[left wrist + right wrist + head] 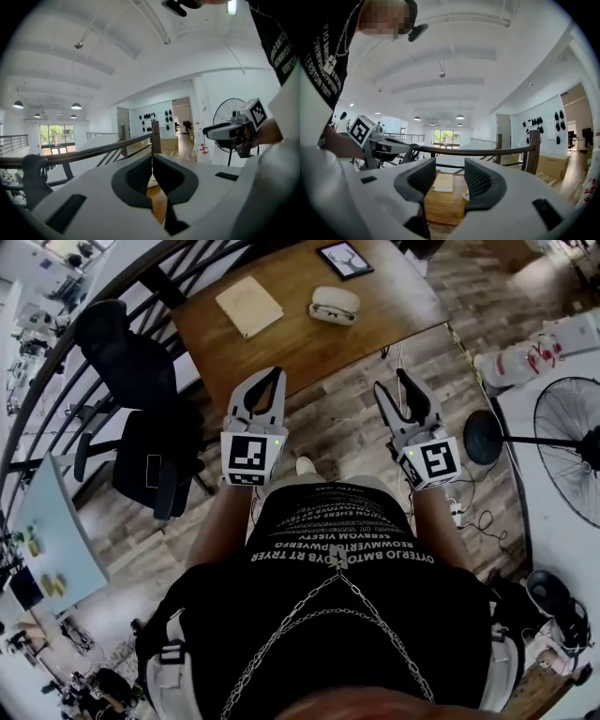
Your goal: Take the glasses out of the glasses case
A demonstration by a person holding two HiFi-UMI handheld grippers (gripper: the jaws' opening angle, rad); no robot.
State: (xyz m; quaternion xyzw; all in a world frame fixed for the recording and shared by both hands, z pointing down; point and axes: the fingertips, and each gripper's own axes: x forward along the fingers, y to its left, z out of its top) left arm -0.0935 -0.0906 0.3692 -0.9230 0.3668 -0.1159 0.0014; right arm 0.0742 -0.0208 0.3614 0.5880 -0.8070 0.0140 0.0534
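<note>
We're in an open loft space with a wood-plank floor (pixel 347 427), and at the far end of the head view sits a brown wooden table (pixel 309 352). The cream glasses case (pixel 335 304) rests on the table's far right part, lid open, and what look like dark-rimmed glasses (pixel 328 311) lie inside it. Left of the case there's a pale notepad (pixel 248 306), with a black picture frame (pixel 345 259) beyond it at the far edge.

Both tools hover over the floor, on the near side of the table and well apart from the case. The left claw (pixel 272 376) is pinched together, its dark pads meeting at the tips with nothing between them. The right claw (pixel 394 390) stands narrowly parted and empty; its own view looks through the gap to the table top and the notepad (pixel 443 182), with a curved dark railing (pixel 478 151) behind.

A black office chair (pixel 141 427) stands off to the left, and a pedestal fan (pixel 572 451) to the right.
</note>
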